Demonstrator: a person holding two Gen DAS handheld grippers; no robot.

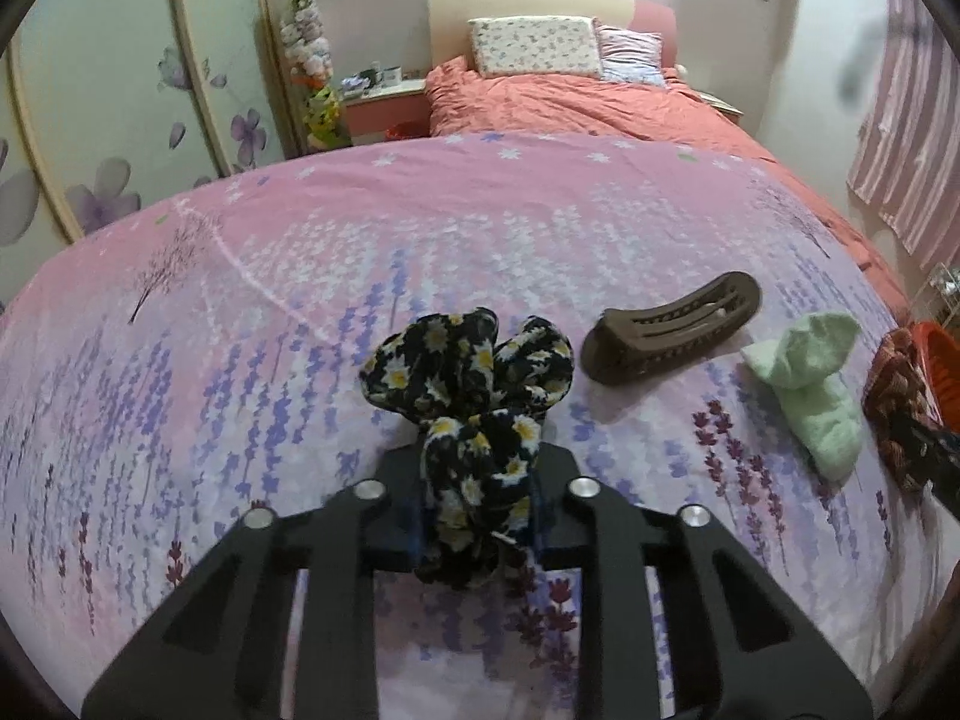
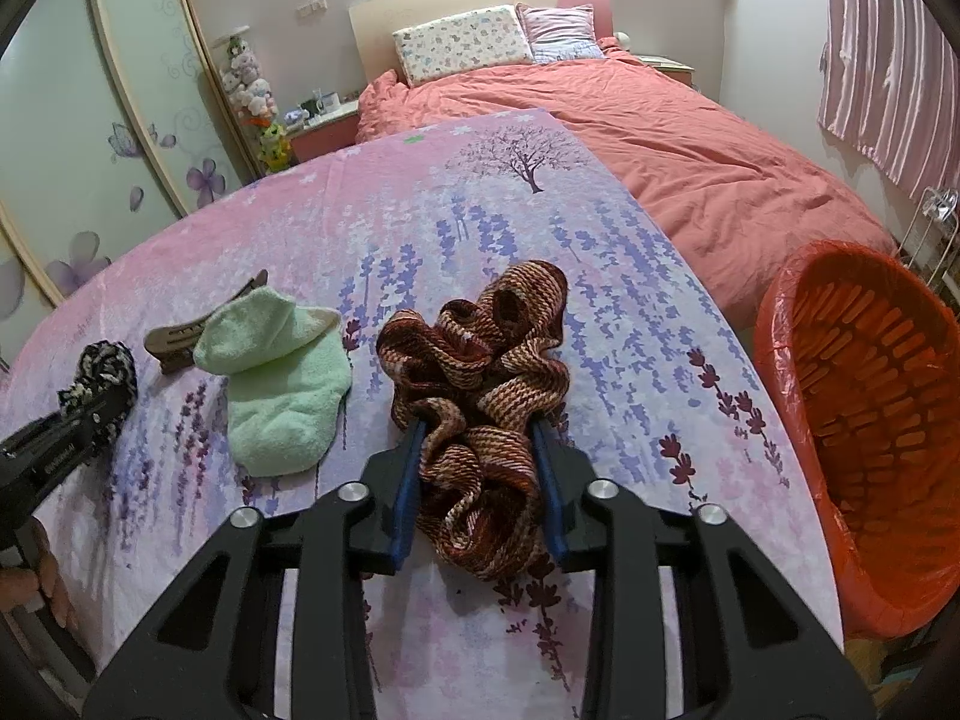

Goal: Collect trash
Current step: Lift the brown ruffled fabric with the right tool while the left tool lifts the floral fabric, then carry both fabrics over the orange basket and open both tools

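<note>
- The left gripper (image 1: 477,480) pinches the black daisy-print scrunchie (image 1: 468,372) narrowly between its fingers.
- The right gripper (image 2: 477,450) clamps the brown striped scrunchie (image 2: 480,360), with the orange basket (image 2: 792,324) to its right.

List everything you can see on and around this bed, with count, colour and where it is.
floral scrunchie: one, black with daisies, between left fingers
striped scrunchie: one, brown-red, between right fingers
sock: one, pale green, on the sheet between the scrunchies
hair clip: one, brown, beyond the sock
basket: one, orange, lined, right of the bed
sheet: one, pink-lavender
duvet: one, coral, far end
pillows: two, at headboard
left gripper: black, closed
right gripper: black, closed
</note>
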